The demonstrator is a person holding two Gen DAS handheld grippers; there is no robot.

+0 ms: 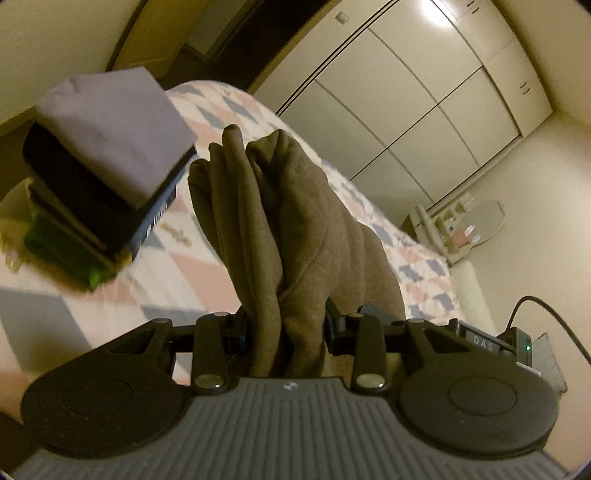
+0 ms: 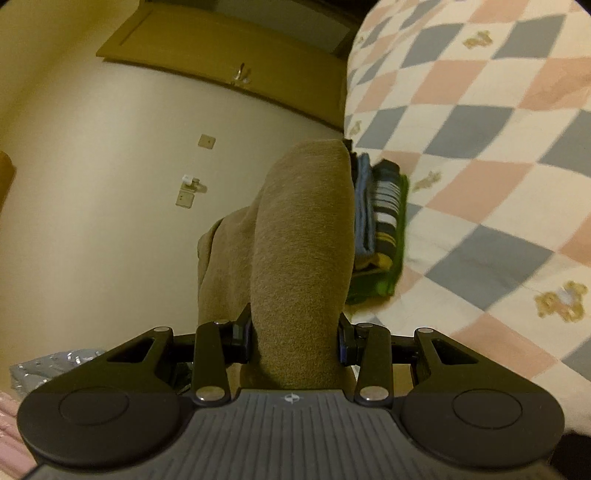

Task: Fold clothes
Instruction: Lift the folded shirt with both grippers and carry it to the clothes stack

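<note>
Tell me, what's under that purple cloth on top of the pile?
Under the purple cloth sit folded dark clothes, a striped one, then a green one on the bed. Their insides are hidden.

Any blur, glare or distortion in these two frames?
Left wrist: stack of folded clothes motion-blurred, ceiling-light glare on white wardrobe doors, fisheye-curved lines. Right wrist: checked quilt smeared, brown fleece garment sharp; warm dim light in both.
</note>
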